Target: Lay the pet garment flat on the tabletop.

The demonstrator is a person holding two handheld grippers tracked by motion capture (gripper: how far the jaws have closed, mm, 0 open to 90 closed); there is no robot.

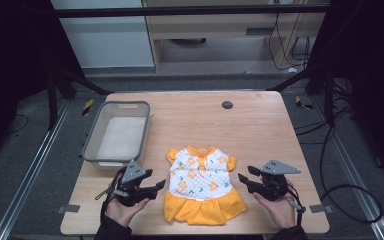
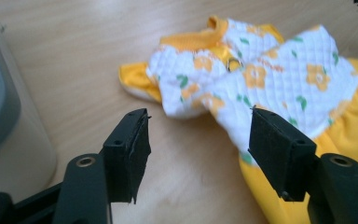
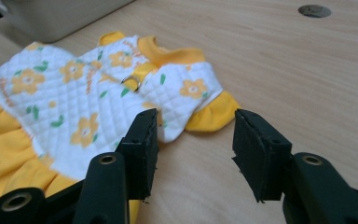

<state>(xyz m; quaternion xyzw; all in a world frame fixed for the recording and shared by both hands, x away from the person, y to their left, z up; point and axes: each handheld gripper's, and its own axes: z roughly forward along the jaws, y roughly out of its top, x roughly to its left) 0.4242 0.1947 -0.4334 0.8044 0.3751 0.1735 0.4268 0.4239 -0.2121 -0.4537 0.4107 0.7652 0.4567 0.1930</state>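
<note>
Wood-grain tabletop (image 1: 260,125) carries a small doll-sized dress (image 1: 202,185) with a white quilted bodice printed with orange flowers and green leaves, orange collar and sleeve cuffs, and a gathered orange skirt. The dress lies flat near the person's edge of the table, about midway across it, collar pointing away from the person and skirt toward them. A small metal ring sits on an orange strap at the chest.

To the left and farther back stands a grey rectangular plastic basin (image 1: 117,133) with a pale inside; it is near the dress but apart from it. A small dark round disc (image 1: 227,104) is set in the table toward the far edge.

The left gripper (image 1: 161,186), held in the person's left hand (image 1: 122,210), sits just left of the skirt, its jaws pointing toward the dress. In the left gripper view its two black jaws stand wide apart with nothing between them, bare table and the near sleeve ahead of them.

The right gripper (image 1: 242,178), held in the right hand (image 1: 280,210), sits just right of the dress, jaws pointing inward at it. In the right gripper view its jaws are also spread wide and hold nothing; the orange sleeve cuff lies just beyond them.
</note>
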